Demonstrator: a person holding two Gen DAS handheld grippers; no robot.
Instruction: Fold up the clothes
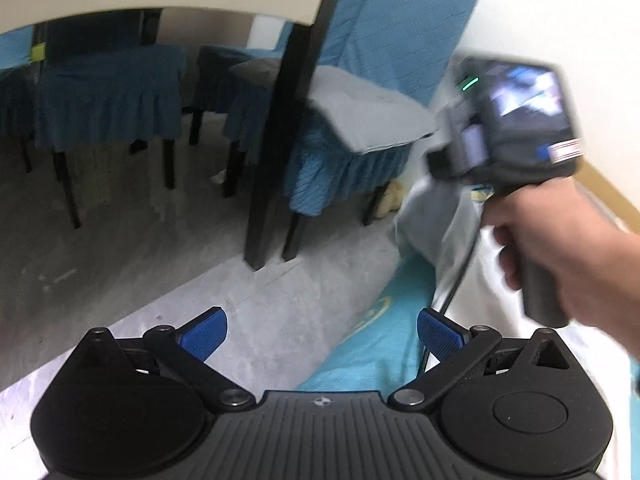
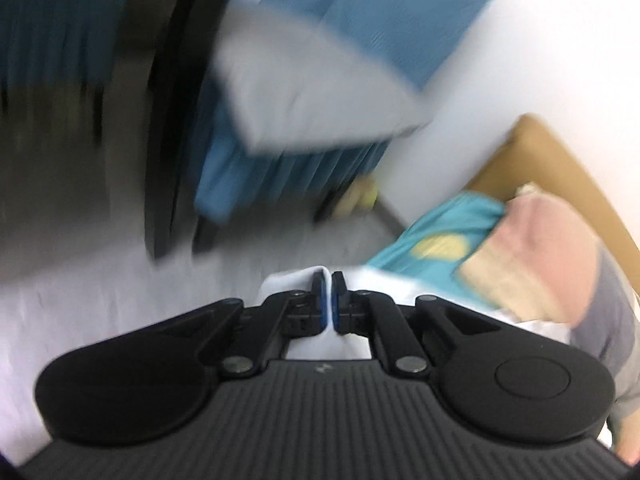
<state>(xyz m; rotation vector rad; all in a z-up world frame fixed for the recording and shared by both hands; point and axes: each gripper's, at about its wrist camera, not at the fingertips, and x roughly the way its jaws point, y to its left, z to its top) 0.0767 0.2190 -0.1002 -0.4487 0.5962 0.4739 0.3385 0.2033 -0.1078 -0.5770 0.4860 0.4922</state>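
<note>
White garment (image 2: pixel 316 340) pinched in right gripper (image 2: pixel 329 300) jaws; left gripper (image 1: pixel 322 336) gapes above grey floor (image 1: pixel 168 248).

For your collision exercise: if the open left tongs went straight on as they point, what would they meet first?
Probably the grey floor just ahead of the left tongs, near the turquoise cloth edge; depth is unclear.

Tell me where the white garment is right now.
In the right wrist view the white garment sits pinched in the shut right gripper, low at centre, just left of the teal cloth.
</note>
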